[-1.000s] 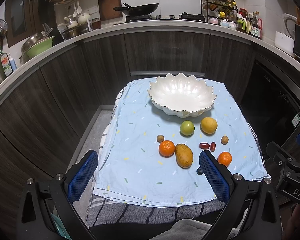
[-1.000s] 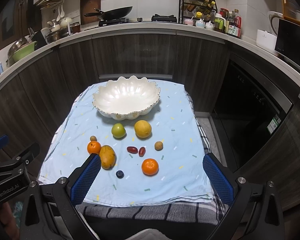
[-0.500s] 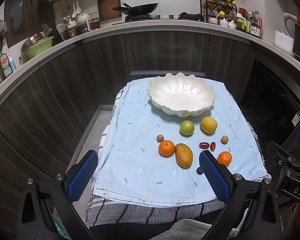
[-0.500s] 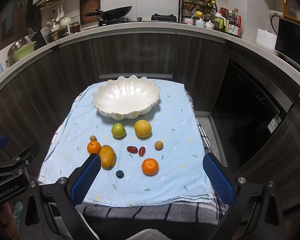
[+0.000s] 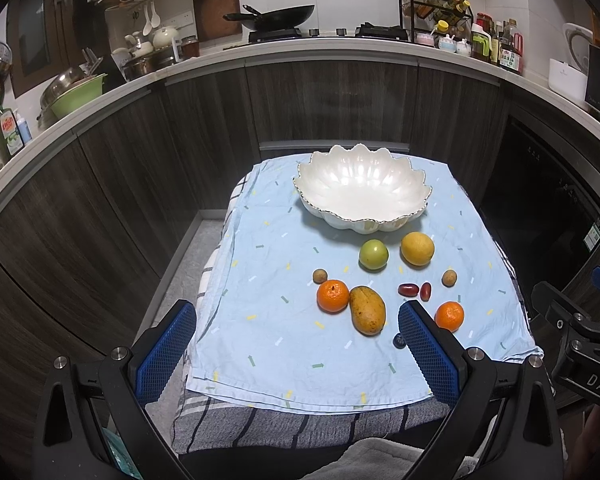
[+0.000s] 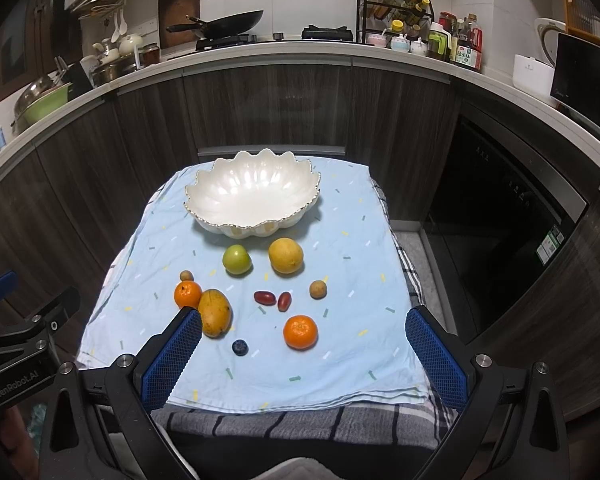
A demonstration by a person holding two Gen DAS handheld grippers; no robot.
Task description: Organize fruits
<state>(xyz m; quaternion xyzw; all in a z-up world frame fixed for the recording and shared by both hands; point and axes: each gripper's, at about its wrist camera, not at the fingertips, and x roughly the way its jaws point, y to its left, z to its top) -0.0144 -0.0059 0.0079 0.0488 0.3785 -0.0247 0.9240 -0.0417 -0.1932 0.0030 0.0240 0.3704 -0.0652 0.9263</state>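
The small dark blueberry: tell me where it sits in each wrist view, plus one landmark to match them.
Left wrist: small dark blueberry low right of centre, partly hidden by a blue pad.
Right wrist: fully visible, low left of centre.
Shared landmark: yellow-orange mango, just to its left.

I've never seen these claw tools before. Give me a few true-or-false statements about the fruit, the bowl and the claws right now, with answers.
1. The white scalloped ceramic bowl already holds fruit. False: it is empty; all the fruit lies on the light blue cloth.
2. Two small orange tangerines are on the cloth. True: one near the right claw, one beside the yellow-orange mango.
3. The right claw grips the dark blueberry. False: it is open and holds nothing.
4. The round green fruit sits beside the round yellow fruit, in front of the bowl. True.
5. The left claw is shut. False: it is open.
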